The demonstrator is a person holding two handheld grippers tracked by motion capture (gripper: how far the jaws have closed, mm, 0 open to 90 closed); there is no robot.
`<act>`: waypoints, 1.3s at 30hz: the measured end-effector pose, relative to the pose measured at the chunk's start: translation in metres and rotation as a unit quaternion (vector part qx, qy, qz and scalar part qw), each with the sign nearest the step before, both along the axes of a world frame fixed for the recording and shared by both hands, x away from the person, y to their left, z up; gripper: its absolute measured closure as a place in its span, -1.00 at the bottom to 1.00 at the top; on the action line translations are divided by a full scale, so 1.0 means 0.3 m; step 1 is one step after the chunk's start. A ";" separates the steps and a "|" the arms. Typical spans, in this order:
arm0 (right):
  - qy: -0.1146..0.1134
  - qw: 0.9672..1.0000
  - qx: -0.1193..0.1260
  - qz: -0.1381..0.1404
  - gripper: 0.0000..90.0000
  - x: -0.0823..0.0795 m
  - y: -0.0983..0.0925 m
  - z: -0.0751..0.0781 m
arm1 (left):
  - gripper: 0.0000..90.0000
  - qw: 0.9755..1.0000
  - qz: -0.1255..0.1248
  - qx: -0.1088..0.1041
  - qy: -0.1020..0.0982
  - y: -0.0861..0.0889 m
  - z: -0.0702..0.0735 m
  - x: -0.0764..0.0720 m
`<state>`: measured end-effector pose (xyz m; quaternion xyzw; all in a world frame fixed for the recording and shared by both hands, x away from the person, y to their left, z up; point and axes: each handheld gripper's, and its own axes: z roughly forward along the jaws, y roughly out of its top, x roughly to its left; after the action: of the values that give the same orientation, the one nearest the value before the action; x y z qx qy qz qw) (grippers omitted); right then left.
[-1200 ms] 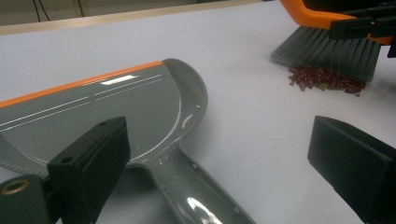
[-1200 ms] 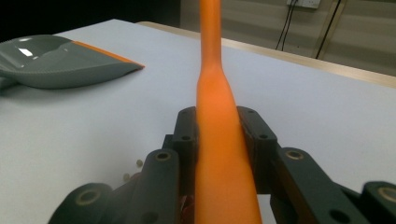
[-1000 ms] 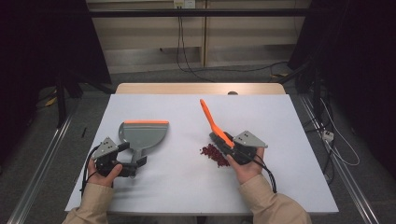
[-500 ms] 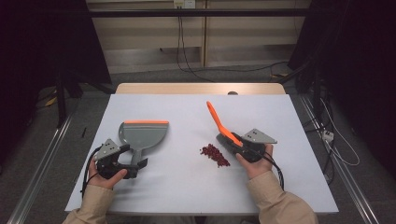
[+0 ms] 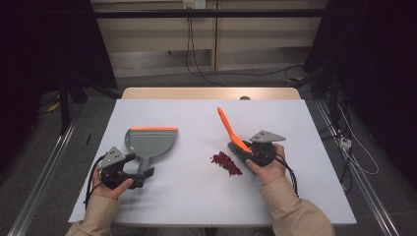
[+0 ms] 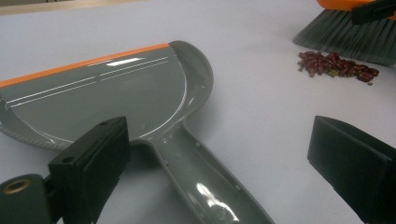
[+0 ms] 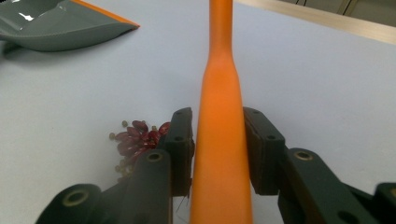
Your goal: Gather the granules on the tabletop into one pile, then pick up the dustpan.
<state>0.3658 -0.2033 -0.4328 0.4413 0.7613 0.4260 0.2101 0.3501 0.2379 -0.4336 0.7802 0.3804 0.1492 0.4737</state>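
The right tool (image 5: 252, 149) is clamped on the orange brush (image 7: 220, 154), just right of the beans (image 5: 226, 162) on the table (image 5: 196, 196). The dustpan (image 5: 150, 142) lies left of them, its handle between the left tool's (image 6: 219, 163) parted jaws.

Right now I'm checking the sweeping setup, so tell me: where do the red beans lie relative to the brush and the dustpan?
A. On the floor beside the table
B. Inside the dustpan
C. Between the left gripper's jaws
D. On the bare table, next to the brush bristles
D: the red beans sit in a small pile on the table right by the brush bristles, apart from the dustpan, whose tray holds nothing.
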 end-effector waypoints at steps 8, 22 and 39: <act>0.002 1.000 -0.017 -0.003 0.59 -0.005 0.000 0.005 | -0.86 1.000 0.022 0.005 0.017 0.009 -0.007 0.000; -0.025 0.999 0.041 -0.018 0.59 -0.012 -0.042 0.034 | -0.77 0.996 0.063 0.029 0.052 0.019 -0.023 0.006; -0.041 0.998 0.051 -0.021 0.59 -0.014 -0.039 0.034 | -0.57 0.987 0.117 0.053 0.096 -0.016 -0.026 0.052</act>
<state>0.3616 -0.2151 -0.4225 0.4498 0.7199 0.4775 0.2269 0.3659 0.2331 -0.4414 0.7650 0.5041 0.1479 0.3725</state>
